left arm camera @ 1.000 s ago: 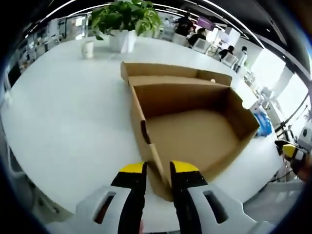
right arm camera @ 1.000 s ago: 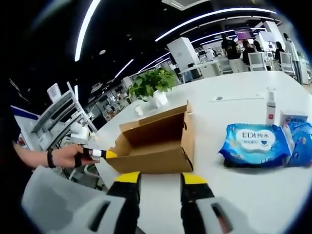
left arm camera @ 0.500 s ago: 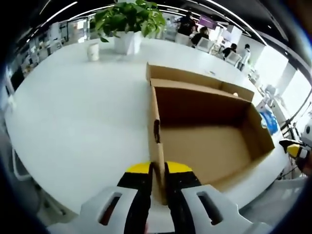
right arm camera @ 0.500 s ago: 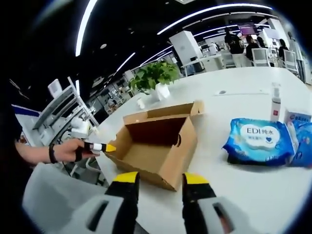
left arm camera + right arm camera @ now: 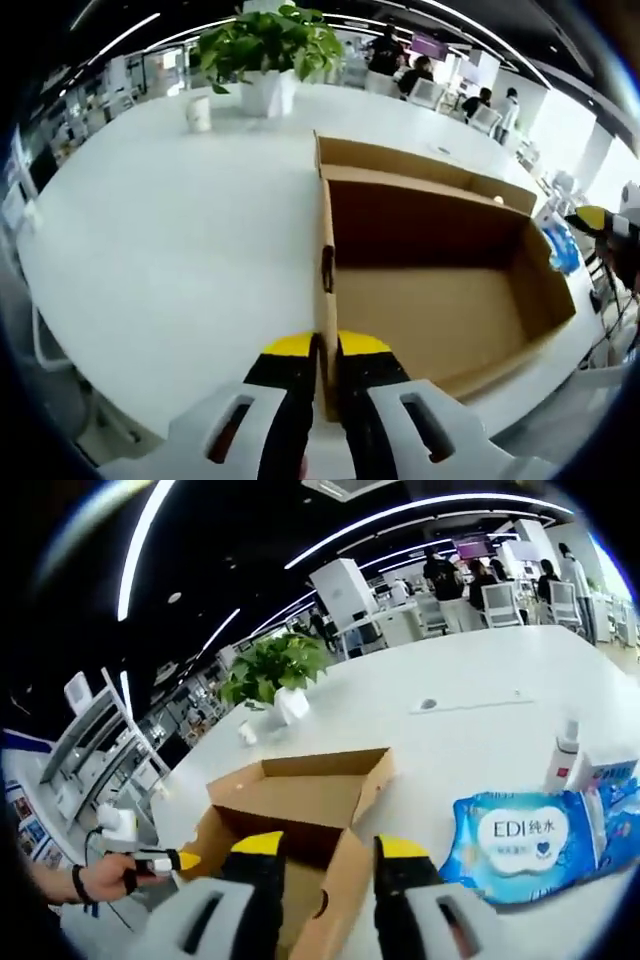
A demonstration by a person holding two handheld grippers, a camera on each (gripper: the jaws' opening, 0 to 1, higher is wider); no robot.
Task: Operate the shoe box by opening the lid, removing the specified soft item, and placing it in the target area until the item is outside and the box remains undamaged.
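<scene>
Right gripper (image 5: 325, 845) now nearer EDI pack (image 5: 527, 842)

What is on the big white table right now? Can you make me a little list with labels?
box: brown cardboard shoe box, open, looks empty inside
lid: flap folded back, attached to the box
left tool: shut on the box's near wall
right tool: open, above the box, holding nothing
wipes: blue pack lying on the table beside the box
bottle: small spray bottle standing behind the wipes
plant: potted plant on the far side
cup: small cup near the plant

Matt brown cardboard shoe box (image 5: 430, 300), glossy white table (image 5: 170, 230)
</scene>
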